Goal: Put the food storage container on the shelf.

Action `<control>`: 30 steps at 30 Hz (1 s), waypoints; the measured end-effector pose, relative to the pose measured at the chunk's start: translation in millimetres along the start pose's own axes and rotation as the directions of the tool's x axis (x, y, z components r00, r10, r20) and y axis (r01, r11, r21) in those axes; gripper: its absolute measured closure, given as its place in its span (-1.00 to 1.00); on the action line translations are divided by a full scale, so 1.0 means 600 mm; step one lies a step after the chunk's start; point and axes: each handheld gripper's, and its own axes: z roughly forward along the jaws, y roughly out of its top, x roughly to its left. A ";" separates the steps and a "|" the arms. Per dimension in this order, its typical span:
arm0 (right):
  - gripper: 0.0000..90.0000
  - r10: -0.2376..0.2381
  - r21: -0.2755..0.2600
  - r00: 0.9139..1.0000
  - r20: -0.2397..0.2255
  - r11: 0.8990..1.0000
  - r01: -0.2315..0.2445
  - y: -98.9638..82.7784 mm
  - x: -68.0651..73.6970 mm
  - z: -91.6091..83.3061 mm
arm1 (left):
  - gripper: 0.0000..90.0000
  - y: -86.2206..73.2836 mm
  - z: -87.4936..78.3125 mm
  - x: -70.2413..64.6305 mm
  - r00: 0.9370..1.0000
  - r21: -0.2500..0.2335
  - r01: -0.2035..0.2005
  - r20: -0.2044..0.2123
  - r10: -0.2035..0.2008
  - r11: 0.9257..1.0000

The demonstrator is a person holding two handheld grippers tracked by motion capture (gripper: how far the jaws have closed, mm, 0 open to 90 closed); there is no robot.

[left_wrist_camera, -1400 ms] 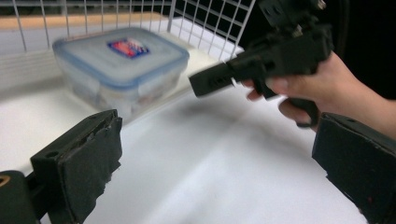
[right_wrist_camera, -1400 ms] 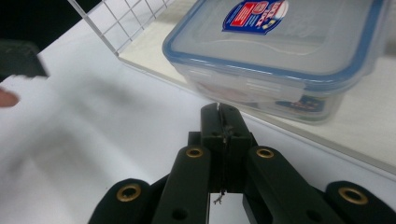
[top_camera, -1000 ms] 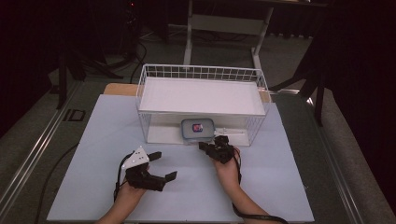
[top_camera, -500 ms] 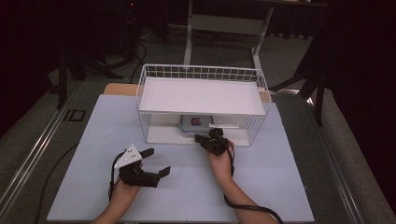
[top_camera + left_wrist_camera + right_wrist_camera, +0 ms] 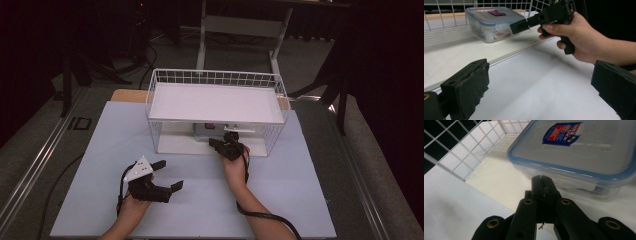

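Step in hand, by the look of it: pushing the lidded plastic container (image 5: 579, 152) deeper onto the lower level of the white wire shelf rack (image 5: 215, 80), or steadying it there. Right tool (image 5: 231, 143) reaching under the rack's upper shelf, jaws pressed fully together with nothing between them, tips right at the near wall of the container; touching or just short of it, hard to tell. Container sitting flat on the rack's bottom board, blue-rimmed lid on, red and blue label up, near the front edge and toward the middle of the rack. Left tool (image 5: 159, 176) resting low over the white worktop (image 5: 300, 200) well clear of the rack, jaws spread wide and empty, turned toward the right hand (image 5: 574, 37).

Next move, as a judgement: either a level nudge with the closed tips against the container's side, kept low so the box slides rather than tips, or a parting of the jaws to take hold of the rim. Little headroom under the upper shelf, so a flat approach wanted, clear of the wire front
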 end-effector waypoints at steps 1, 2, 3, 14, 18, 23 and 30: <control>1.00 0.006 -0.008 1.000 0.002 1.000 -0.006 0.002 -0.003 0.001 | -0.94 0.000 0.000 0.000 1.000 0.002 -0.003 -0.001 0.003 1.000; 1.00 0.007 -0.013 1.000 0.005 1.000 -0.007 0.005 -0.006 0.001 | -0.94 0.000 0.000 0.000 1.000 0.000 -0.003 -0.001 0.003 1.000; 1.00 0.009 -0.011 1.000 0.006 1.000 -0.009 0.006 -0.006 0.002 | -0.94 0.000 0.000 0.000 1.000 0.000 -0.001 0.002 0.001 1.000; 1.00 -0.033 -0.001 0.999 -0.005 0.999 0.033 0.010 -0.011 0.018 | -0.94 0.000 -0.002 -0.001 1.000 -0.003 -0.008 -0.003 0.008 1.000; 1.00 -0.021 -0.010 1.000 -0.019 1.000 0.021 0.009 -0.010 0.019 | -0.94 0.000 -0.003 0.000 1.000 -0.002 -0.009 -0.003 0.009 1.000; 0.99 -0.011 -0.001 1.000 -0.004 1.000 0.011 0.005 0.000 0.012 | -0.94 0.000 -0.001 -0.001 1.000 0.004 -0.010 -0.003 0.010 1.000; 0.70 -0.098 -0.037 0.994 -0.042 0.995 0.096 -0.012 0.012 0.003 | -0.94 0.005 -0.010 -0.001 1.000 -0.020 -0.008 0.029 0.008 1.000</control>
